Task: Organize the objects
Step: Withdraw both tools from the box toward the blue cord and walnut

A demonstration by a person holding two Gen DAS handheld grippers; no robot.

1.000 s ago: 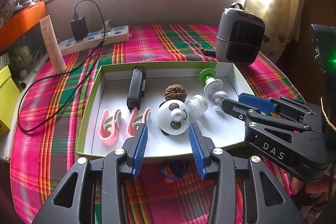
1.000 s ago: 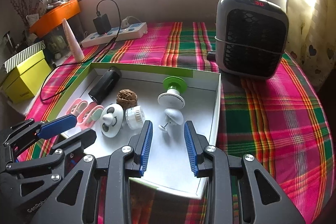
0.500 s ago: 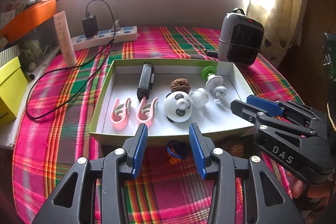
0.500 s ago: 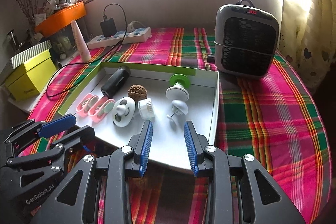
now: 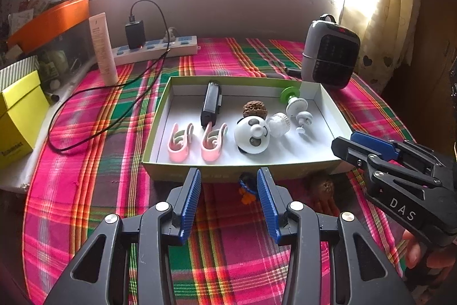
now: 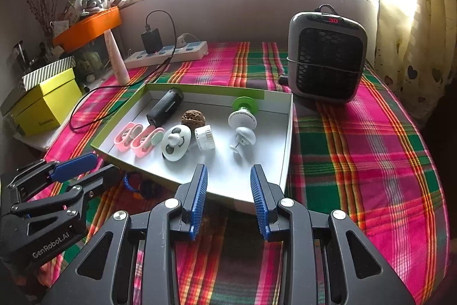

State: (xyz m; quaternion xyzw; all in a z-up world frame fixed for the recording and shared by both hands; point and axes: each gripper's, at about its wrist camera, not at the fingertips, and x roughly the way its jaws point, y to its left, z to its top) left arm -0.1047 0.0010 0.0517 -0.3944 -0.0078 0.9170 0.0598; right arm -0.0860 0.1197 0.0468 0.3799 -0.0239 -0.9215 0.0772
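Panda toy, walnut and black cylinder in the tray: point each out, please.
panda toy [image 5: 252, 135], left wrist view, on its white face.
walnut [image 5: 254, 109], left wrist view, on its wrinkled top.
black cylinder [image 6: 165, 110], right wrist view, on the middle of its body.

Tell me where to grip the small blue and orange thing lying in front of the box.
Grip the blue and orange thing across its narrow middle, coming straight down from above with the left gripper, whose open jaws already straddle it. It lies low on the cloth against the box wall, so a level approach would hit the wall. Its exact shape is unclear.
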